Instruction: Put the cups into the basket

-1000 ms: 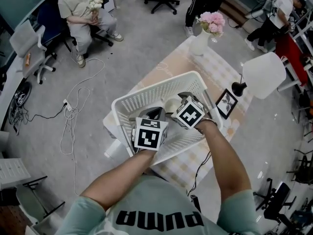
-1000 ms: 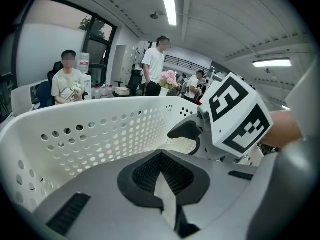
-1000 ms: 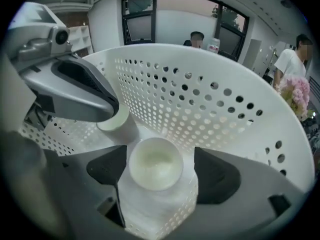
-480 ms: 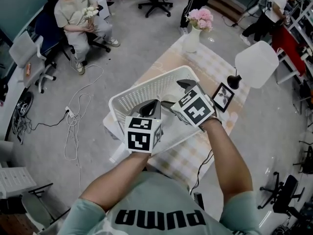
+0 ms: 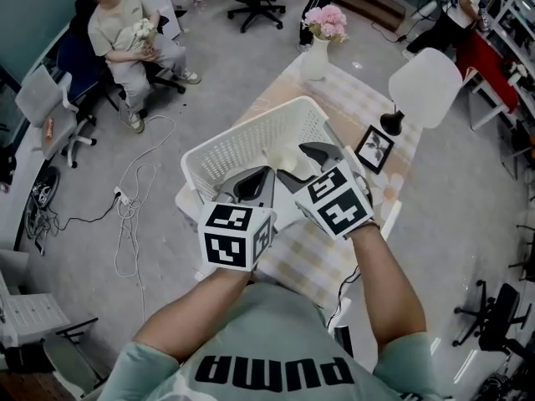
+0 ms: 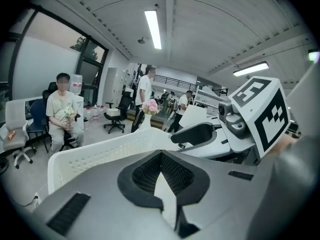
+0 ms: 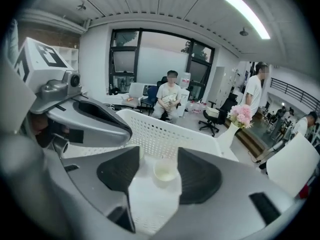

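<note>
Basket: the white perforated plastic basket [image 5: 219, 150] stands on the checked-cloth counter [image 5: 368, 111], right under both hands.

Cup: a small cream-white round cup [image 7: 165, 170] stands upright, mouth up, on the basket floor near the far wall.

Second cup: a pale rim may show just behind the right tool's left pad. It is too hidden to be sure.

Right hand-held gripper [image 7: 159, 156]: its jaws are apart and have just been closing. Nothing sits between the pads. The cup shows through the gap, lower down and ahead.

Left hand-held gripper [image 6: 161, 156]: the tips are drawn together and hold nothing. Only basket floor shows past them.

Key relation: the cup lies below and forward of the right tool, lined up with its gap. The left tool hangs beside it, toward the basket's near-left side, so the right hand is nearer.

Judgement: this cup looks delivered. Any coming move turns on lifting clear above the basket rim, not on reaching down.
</note>
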Motion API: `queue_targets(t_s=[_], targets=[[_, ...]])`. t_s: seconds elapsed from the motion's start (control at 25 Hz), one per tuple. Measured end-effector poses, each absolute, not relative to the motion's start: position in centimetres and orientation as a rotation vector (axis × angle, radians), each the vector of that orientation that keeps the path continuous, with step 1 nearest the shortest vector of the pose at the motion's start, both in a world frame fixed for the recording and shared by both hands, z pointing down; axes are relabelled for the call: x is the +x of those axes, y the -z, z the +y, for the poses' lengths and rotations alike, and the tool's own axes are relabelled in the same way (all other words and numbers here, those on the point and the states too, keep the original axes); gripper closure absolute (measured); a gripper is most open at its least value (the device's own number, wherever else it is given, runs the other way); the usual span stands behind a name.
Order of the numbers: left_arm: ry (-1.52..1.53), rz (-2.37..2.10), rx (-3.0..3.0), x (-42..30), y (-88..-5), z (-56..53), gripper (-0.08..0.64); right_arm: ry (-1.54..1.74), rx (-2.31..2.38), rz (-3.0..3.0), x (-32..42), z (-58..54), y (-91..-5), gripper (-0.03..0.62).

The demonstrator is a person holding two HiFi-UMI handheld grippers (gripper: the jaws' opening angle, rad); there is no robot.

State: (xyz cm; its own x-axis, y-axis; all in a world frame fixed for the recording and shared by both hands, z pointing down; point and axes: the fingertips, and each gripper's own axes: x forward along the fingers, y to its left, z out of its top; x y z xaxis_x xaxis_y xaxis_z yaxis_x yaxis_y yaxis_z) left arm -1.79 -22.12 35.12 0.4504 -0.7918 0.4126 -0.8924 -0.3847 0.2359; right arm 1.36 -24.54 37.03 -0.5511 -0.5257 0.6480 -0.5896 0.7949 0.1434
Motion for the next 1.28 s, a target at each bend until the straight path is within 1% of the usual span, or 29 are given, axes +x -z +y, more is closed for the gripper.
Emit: queue_targets(t_s=[0.04,0.08,0.2,0.28,0.52,1.08,1.28], targets=[[-0.318,-1.412,2.297,-1.5,-34.8,-21.6,0.555,-0.109,0.850,-2.281,1.7,-24.2,-36.6,0.398],[-0.312,-1.410,2.308,-1.3,-34.5,-21.1,0.555,-0.106,0.874,-2.290,2.0,-23.8,-36.2,0.439],[-0.300,-1.401,2.336,-0.4,-34.0,-19.6,0.555,-0.107,0.924,-2.317,2.8,-22.1,-35.3,0.528],[-0.309,-1.387,2.355,0.4,-34.0,-18.4,0.555,-0.106,0.950,-2.324,3.5,-20.7,-35.1,0.552],[-0.352,-1.360,2.395,2.1,-34.5,-15.1,0.555,-0.181,1.036,-2.346,5.9,-16.7,-35.7,0.575],[-0.404,-1.310,2.469,6.4,-37.7,-8.7,0.555,-0.254,1.095,-2.350,10.2,-9.1,-38.6,0.577],[-0.440,-1.279,2.457,6.9,-39.7,-6.6,0.555,-0.265,1.101,-2.350,10.9,-7.3,-39.3,0.577]])
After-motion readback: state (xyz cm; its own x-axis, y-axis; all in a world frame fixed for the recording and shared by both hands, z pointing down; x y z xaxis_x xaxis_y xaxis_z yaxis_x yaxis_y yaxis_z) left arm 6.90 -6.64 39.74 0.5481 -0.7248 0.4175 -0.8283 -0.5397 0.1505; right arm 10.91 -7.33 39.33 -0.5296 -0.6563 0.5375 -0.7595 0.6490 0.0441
